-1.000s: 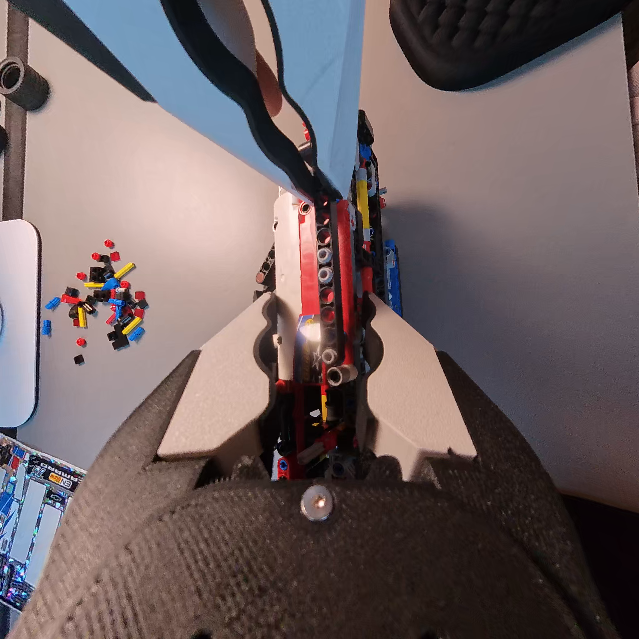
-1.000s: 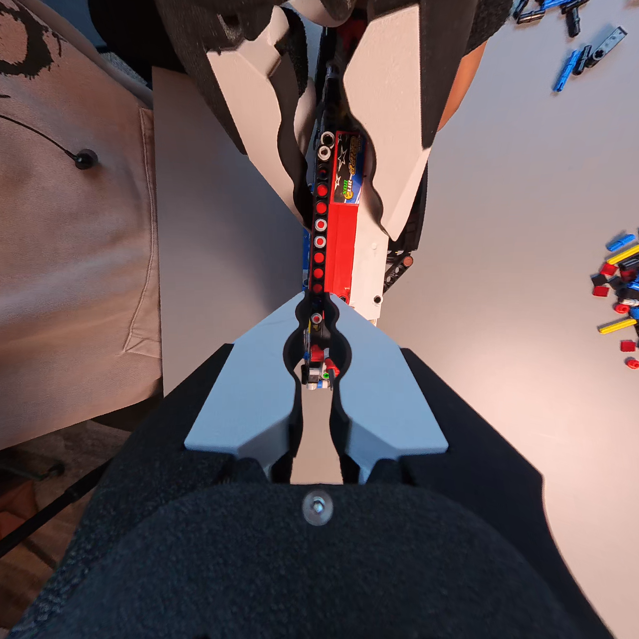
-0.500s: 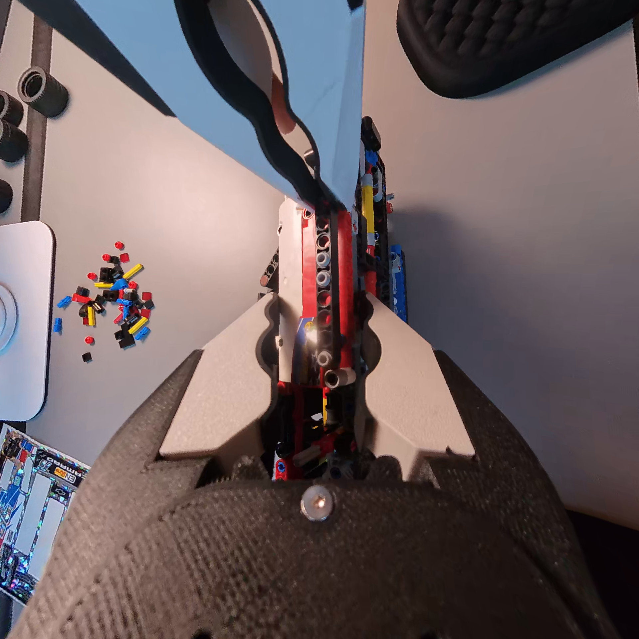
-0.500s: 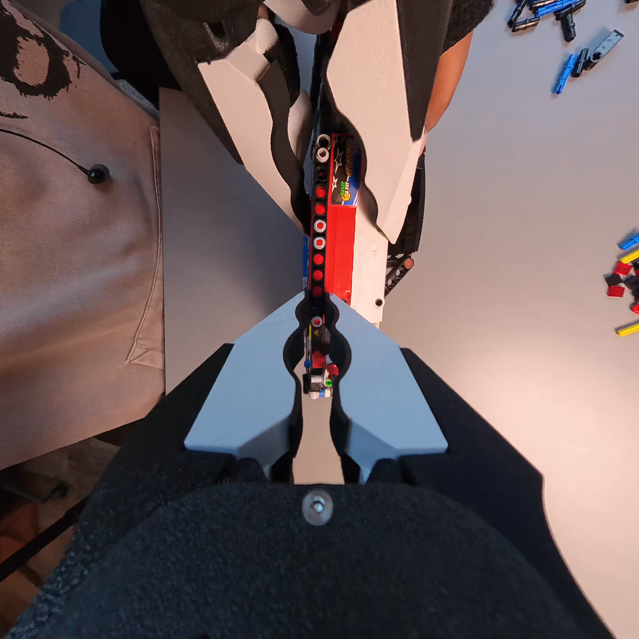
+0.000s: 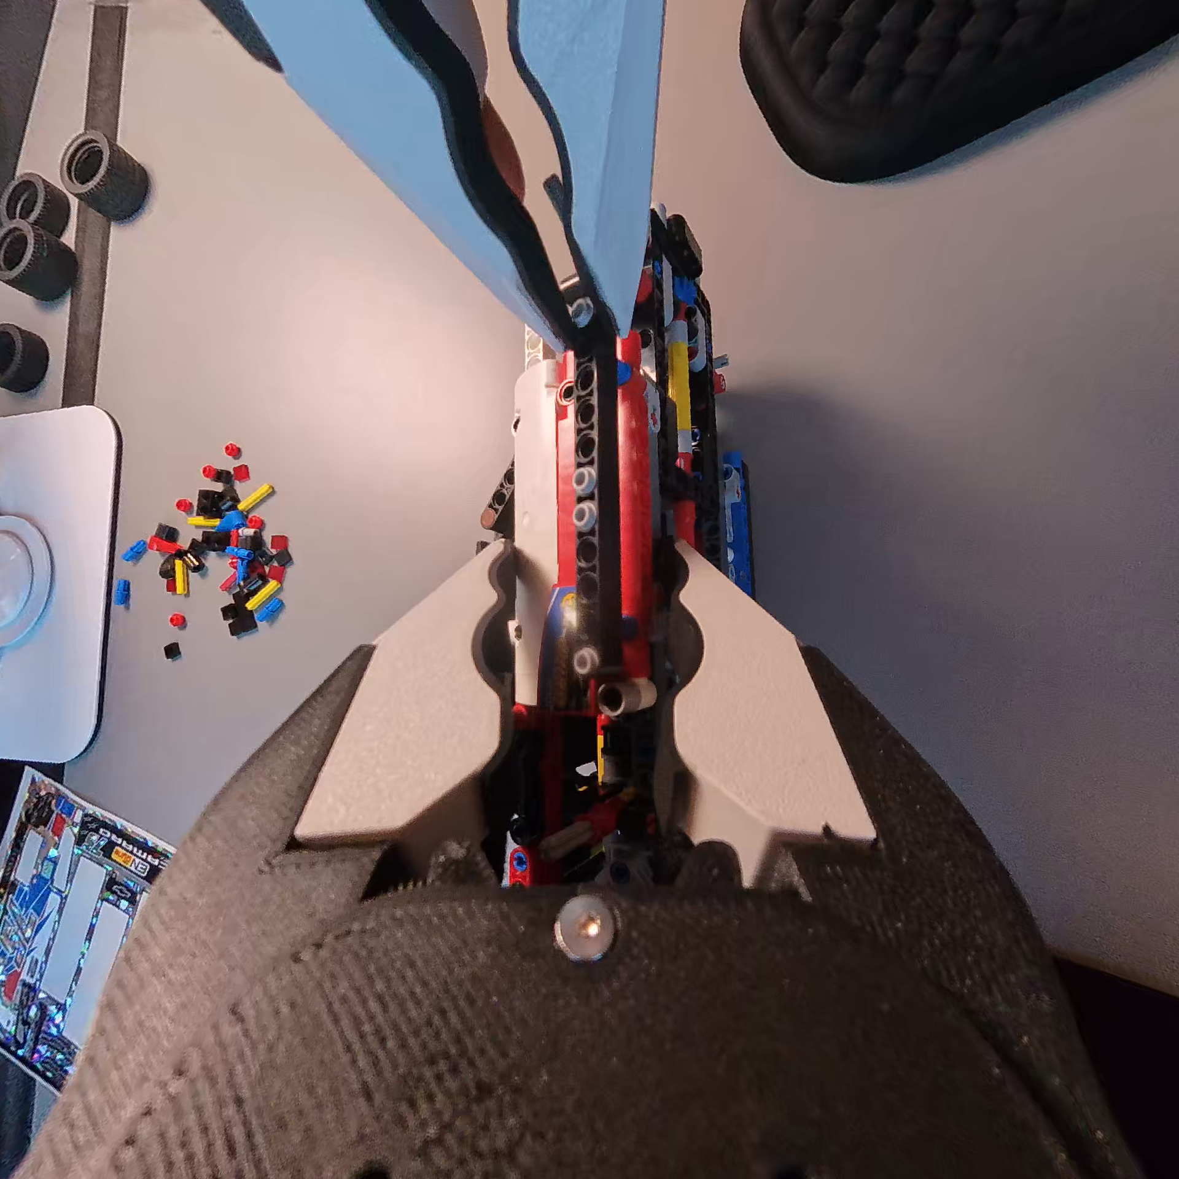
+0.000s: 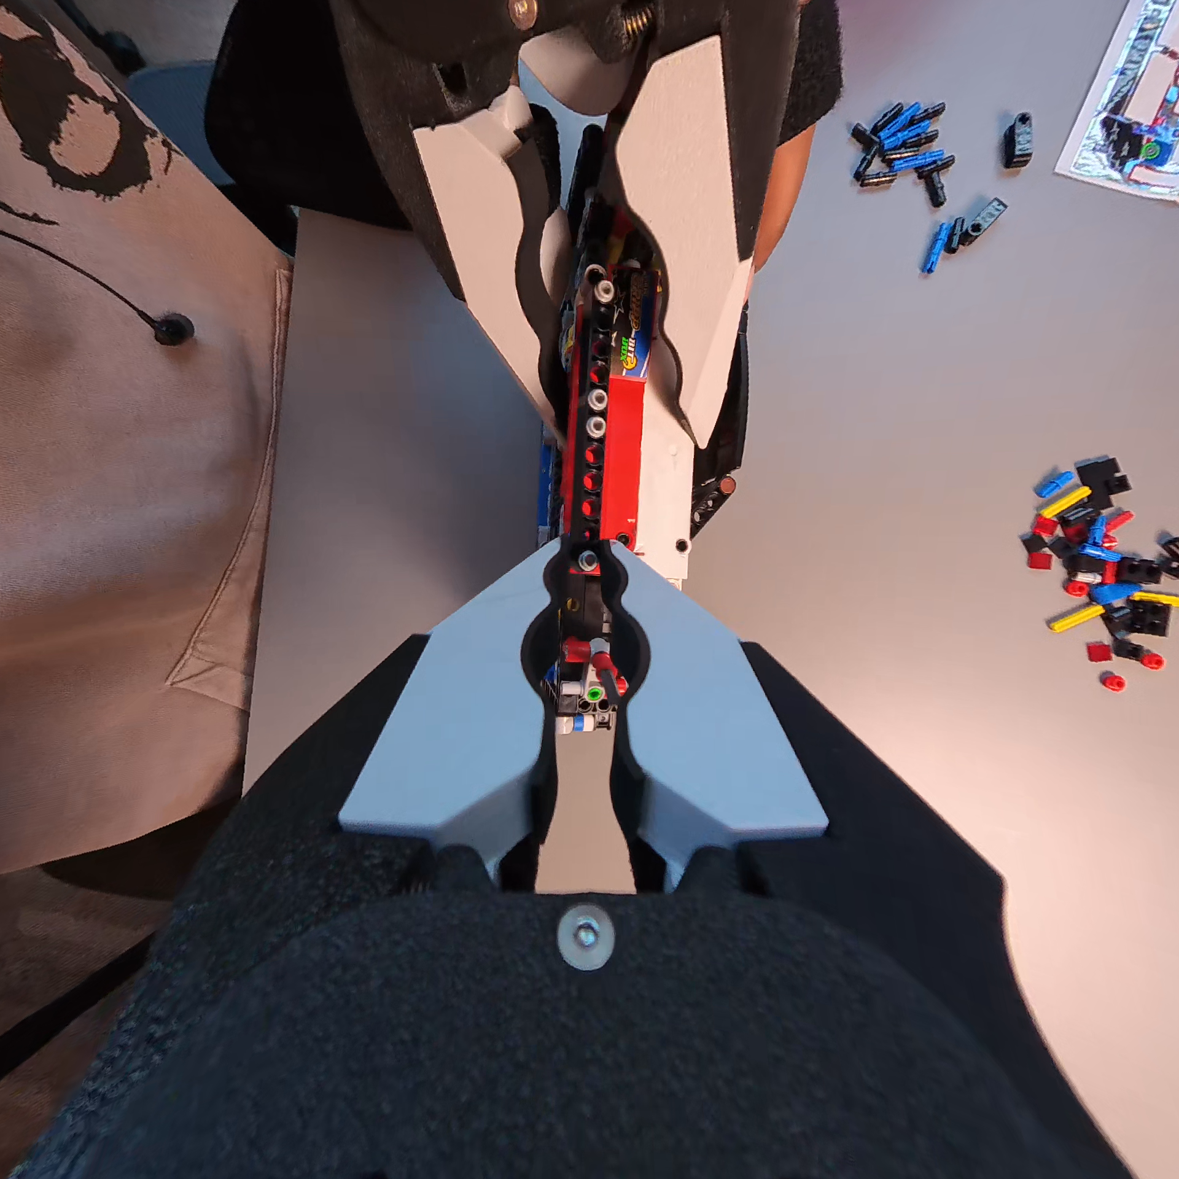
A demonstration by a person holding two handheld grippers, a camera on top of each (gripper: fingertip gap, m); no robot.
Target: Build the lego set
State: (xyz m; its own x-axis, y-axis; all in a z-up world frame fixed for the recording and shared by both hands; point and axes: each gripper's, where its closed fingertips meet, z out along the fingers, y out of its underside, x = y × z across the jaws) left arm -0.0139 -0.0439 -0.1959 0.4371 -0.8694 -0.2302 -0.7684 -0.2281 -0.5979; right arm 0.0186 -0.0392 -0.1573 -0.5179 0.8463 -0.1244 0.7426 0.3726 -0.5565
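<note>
The lego model (image 5: pixel 631 459) is a long red, white and black build with a black holed beam along its top. My left gripper (image 5: pixel 593 561) has grey fingers shut on the model's near end, gripping its sides. My right gripper (image 6: pixel 588 554) has blue-grey fingers shut on the end of the black beam at the model's (image 6: pixel 622 446) other end. Each gripper shows in the other's view, reaching in from the top: the right gripper (image 5: pixel 587 319) and the left gripper (image 6: pixel 628 434). The model spans between them over the table.
A pile of small loose pieces (image 5: pixel 223 548) lies to one side, also in the right wrist view (image 6: pixel 1110 574). Blue and black pins (image 6: pixel 906 147), a sticker sheet (image 5: pixel 64 906), black tyres (image 5: pixel 38 242), a white pad (image 5: pixel 51 574) and a black mesh object (image 5: pixel 957 76) surround it. A person's beige garment (image 6: pixel 127 446) is at the table edge.
Both grippers keep their hold. The two of them and the model have shifted and turned slightly over the table, bringing more tyres and the sticker sheet into view.
</note>
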